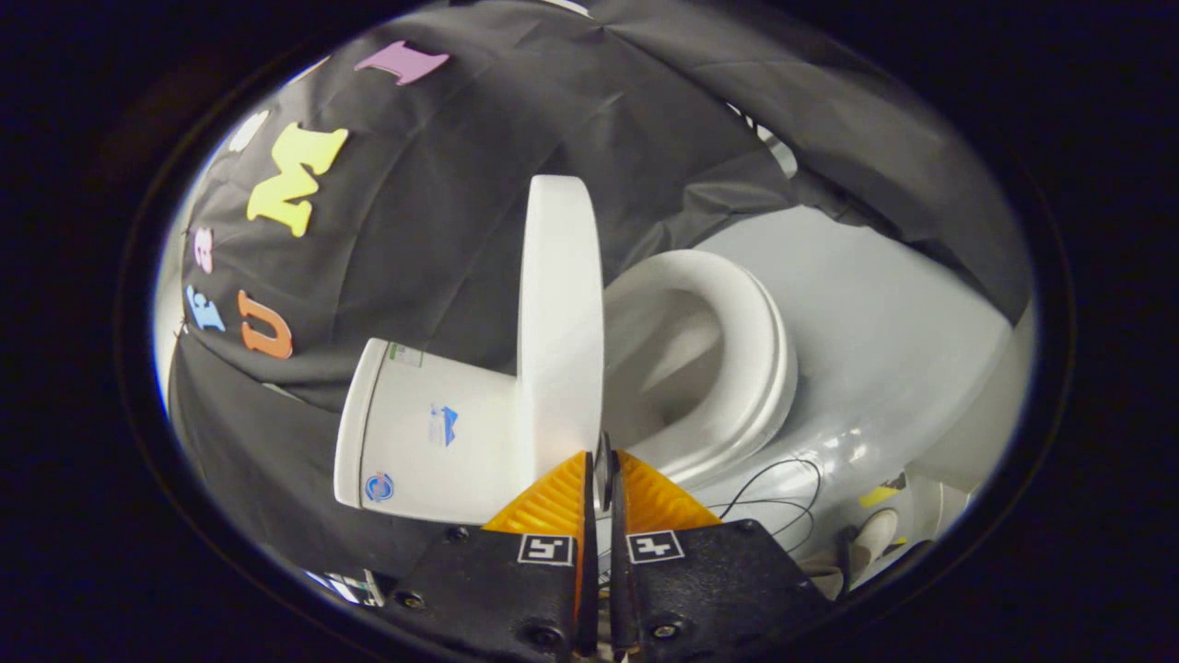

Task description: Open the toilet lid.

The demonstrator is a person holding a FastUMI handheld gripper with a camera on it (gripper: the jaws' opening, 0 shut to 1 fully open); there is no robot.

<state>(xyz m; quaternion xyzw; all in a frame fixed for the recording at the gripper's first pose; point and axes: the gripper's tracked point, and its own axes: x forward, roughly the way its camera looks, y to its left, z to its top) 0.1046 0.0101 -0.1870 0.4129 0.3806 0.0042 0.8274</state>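
Note:
The white toilet lid [557, 313] stands raised, nearly upright, next to the tank [433, 433]. Beyond it the seat ring [760, 350] and the open bowl [672, 359] are uncovered. My gripper [603, 470] is at the lid's near edge. Its two fingers are pressed close together, with a thin sliver of the lid's rim pinched between the tips.
The whole scene looks rolled sideways. Black cloth hangs behind the tank and the lid. A glossy grey floor [875, 304] spreads beyond the seat. Thin black cables [774, 497] lie on it near the bowl's base, and a shoe [870, 534] is close by.

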